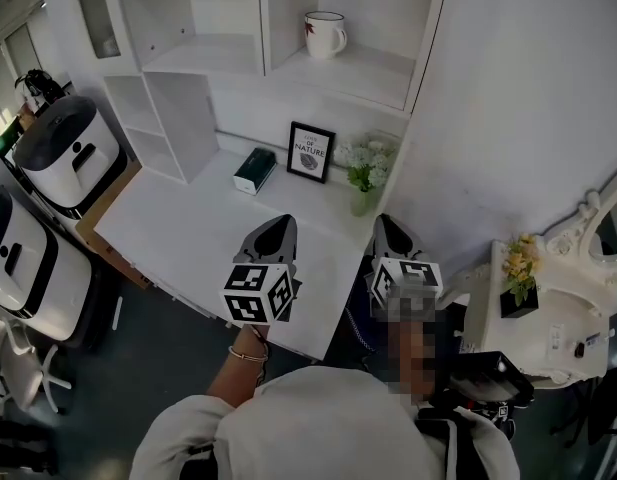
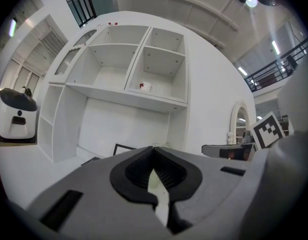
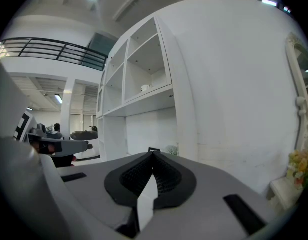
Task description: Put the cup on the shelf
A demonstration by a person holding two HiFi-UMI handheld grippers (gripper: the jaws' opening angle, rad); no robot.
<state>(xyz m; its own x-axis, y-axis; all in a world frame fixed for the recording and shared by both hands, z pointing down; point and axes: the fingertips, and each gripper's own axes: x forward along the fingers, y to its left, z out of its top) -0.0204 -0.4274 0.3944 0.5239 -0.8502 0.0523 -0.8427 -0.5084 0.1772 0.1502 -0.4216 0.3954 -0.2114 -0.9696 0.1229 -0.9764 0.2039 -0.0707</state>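
Closest in, a pale shirt [image 1: 318, 423] is filling the bottom of the head view, and a mosaic patch is covering part of the body beside it; a wrist [image 1: 250, 353] with a thin bangle is reaching up to the left gripper [image 1: 284, 222], while the hand on the right gripper [image 1: 386, 222] is lying out of sight under that patch, which is also cutting into the lower edge of that gripper's cube [image 1: 406, 276]; both grippers are hanging over the near edge of the desk [image 1: 178, 233], side by side but apart, pointing towards the shelf [image 1: 363, 78]; in each gripper view the jaws are pressing together at the tips with nothing between them, only a pale sliver showing lower down between the ribbed pads; the cup [image 1: 325, 34] is standing upright in the shelf's right-hand open compartment, handle to the right, well apart from both grippers; a red mark is showing on its side but is too small to make out, and in the gripper views the cup is showing only as a white speck; below it, along the back of the desk, a box [image 1: 254, 170], a frame [image 1: 310, 152] and flowers [image 1: 364, 168] are standing in a row; in the gripper views the gripper bodies are hiding nearly all of these; at the left, two white appliances [image 1: 68, 153] are being cut off by the picture's edge.
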